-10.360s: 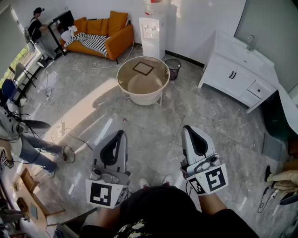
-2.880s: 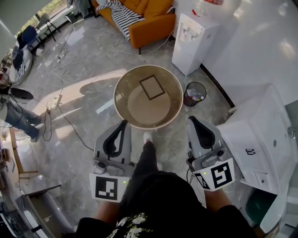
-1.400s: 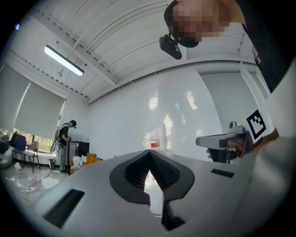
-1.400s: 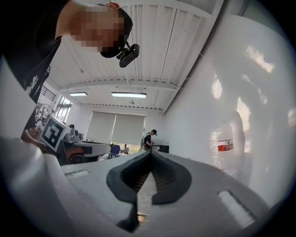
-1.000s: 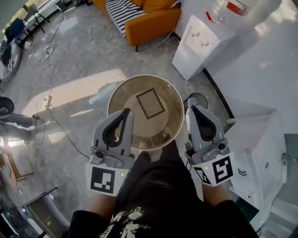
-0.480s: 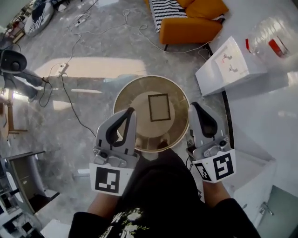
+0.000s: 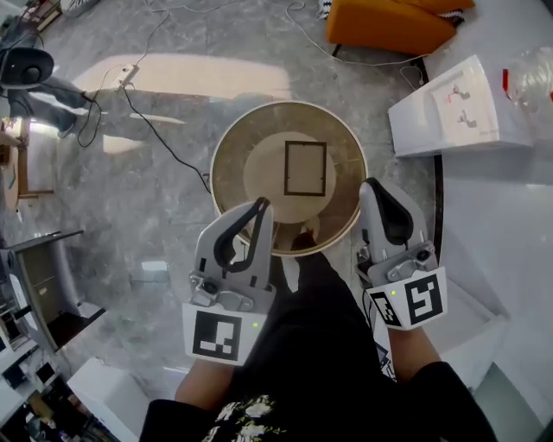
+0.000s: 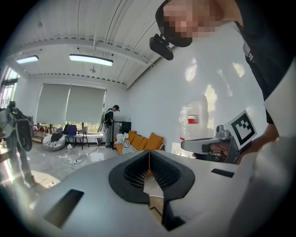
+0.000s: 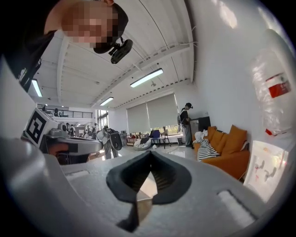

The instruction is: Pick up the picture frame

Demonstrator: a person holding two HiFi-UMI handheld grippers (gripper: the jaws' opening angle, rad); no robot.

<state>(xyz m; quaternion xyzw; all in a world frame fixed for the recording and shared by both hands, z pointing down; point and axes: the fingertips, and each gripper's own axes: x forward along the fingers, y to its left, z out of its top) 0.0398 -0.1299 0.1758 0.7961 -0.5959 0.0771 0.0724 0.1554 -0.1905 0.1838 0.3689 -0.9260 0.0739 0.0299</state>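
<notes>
A dark, thin-edged picture frame (image 7: 306, 169) lies flat near the middle of a round beige table (image 7: 233, 147) in the head view. My left gripper (image 7: 260, 205) hangs over the table's near left rim, shut and empty. My right gripper (image 7: 371, 185) sits beside the table's near right rim, also shut with nothing in it. Both stop short of the frame. In the left gripper view the jaws (image 8: 149, 152) meet tip to tip; in the right gripper view the jaws (image 9: 150, 155) are likewise together. Neither gripper view shows the frame.
A white water dispenser (image 7: 449, 104) stands right of the table, with an orange sofa (image 7: 393, 22) beyond it. Cables (image 7: 164, 142) trail across the grey floor at the left. The person's leg and shoe (image 7: 302, 250) reach the table's near edge. A person (image 9: 187, 121) stands by the far sofa.
The head view has swung over the table, which now lies higher and more centred. Both grippers have come forward to its near rim. Their jaws stay closed.
</notes>
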